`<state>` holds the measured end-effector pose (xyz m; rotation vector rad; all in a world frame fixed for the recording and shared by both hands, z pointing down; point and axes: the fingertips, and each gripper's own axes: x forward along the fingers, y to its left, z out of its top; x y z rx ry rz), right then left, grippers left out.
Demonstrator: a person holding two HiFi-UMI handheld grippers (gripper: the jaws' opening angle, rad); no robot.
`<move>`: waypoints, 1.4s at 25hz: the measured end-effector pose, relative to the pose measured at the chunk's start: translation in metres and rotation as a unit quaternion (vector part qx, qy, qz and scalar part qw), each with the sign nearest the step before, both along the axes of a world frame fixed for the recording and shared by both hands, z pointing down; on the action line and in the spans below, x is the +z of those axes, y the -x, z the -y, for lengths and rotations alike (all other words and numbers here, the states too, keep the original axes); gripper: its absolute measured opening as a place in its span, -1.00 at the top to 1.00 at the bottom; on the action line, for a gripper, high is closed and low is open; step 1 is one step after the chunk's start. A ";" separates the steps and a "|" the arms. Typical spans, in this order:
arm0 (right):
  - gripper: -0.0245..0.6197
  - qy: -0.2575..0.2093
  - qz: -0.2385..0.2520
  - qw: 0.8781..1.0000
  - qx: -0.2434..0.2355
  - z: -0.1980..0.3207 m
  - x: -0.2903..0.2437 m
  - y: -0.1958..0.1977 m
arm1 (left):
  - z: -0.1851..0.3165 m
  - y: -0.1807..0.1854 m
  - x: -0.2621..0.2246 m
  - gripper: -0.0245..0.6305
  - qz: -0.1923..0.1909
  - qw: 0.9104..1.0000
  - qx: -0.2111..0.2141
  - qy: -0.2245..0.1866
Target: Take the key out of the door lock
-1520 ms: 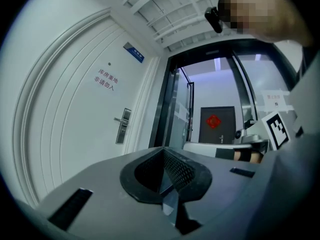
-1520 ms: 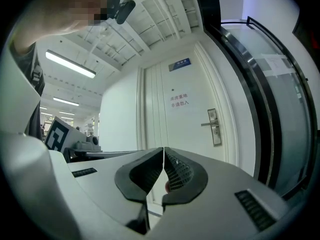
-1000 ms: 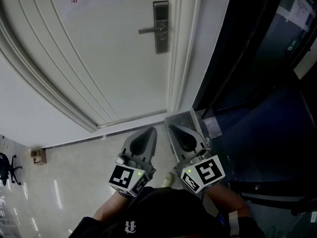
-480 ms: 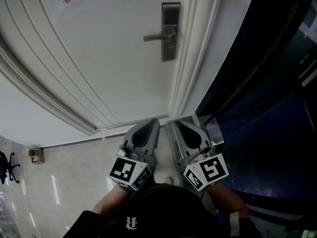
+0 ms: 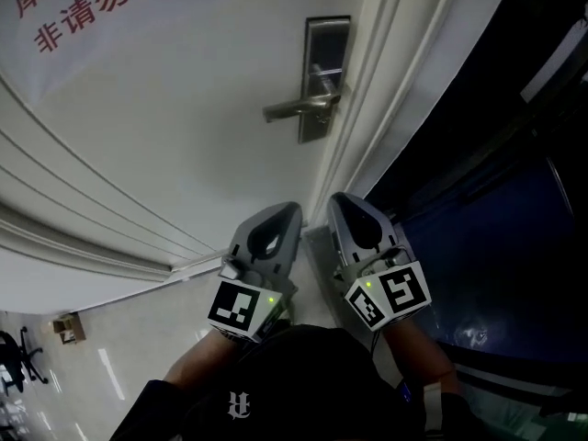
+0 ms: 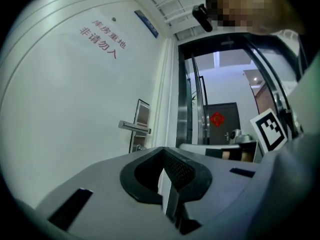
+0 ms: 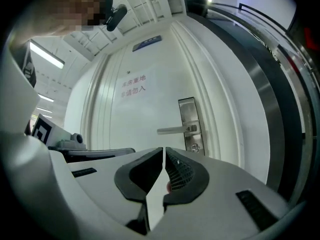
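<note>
A white door carries a steel lock plate with a lever handle pointing left. In the right gripper view the lock plate has a small round cylinder under the lever; the key itself is too small to make out. The plate also shows in the left gripper view. My left gripper and right gripper are held side by side below the lock, well short of the door. Both are shut with nothing between the jaws.
Red Chinese lettering is printed on the door at upper left. The white door frame runs right of the lock, with dark glass panels beyond it. Pale tiled floor and a small box lie at lower left.
The view has drawn closer to the door, so the lock plate looks larger. Both grippers have risen toward the lock, still side by side and shut.
</note>
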<state>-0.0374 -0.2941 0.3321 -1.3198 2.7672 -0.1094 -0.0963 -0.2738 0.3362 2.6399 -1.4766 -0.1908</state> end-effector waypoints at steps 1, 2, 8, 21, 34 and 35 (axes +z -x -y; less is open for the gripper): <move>0.88 0.001 0.003 1.000 0.008 0.011 0.000 0.002 | 0.010 0.003 0.002 0.90 0.001 1.000 0.006 0.001; 0.88 0.002 0.006 1.000 0.014 0.021 0.001 0.004 | 0.020 0.005 0.003 0.90 0.001 1.000 0.011 0.003; 0.87 0.006 -0.014 0.999 0.044 0.067 0.011 0.010 | 0.055 0.011 0.015 0.90 -0.002 0.999 0.031 0.016; 0.40 -0.010 -0.070 0.994 0.079 0.153 0.030 0.019 | 0.080 0.027 0.014 0.90 0.015 1.000 -0.020 0.018; 0.39 -0.014 -0.093 0.991 0.097 0.183 0.037 0.027 | 0.091 0.039 0.015 0.90 0.011 0.999 -0.040 0.020; 0.39 -0.014 -0.095 0.990 0.098 0.184 0.037 0.028 | 0.091 0.039 0.015 0.90 0.010 0.999 -0.040 0.021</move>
